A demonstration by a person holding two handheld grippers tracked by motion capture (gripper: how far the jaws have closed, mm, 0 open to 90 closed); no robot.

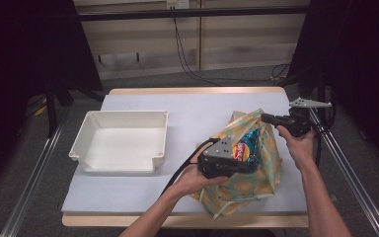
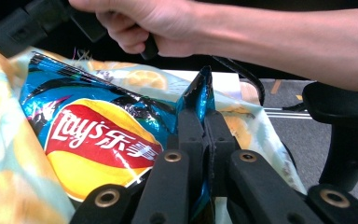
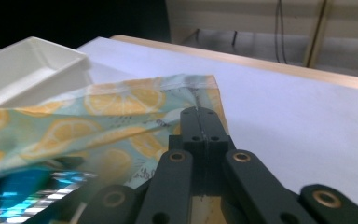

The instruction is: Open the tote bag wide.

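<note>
Lemon-print bag (image 1: 249, 185): right side of the table (image 1: 192, 111)
Left gripper (image 2: 204, 119): fingers pinching chip packet (image 2: 93, 140) corner
Right gripper (image 3: 204, 122): fingers pinching bag's far edge

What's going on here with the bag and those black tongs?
A person holds a gripper in each hand at a table. The left gripper is clamped on the edge of a chip bag that sits in the mouth of a lemon-print cloth bag. The right gripper is shut on that bag's rim, at its far side. A white tray sits empty to the left.
</note>
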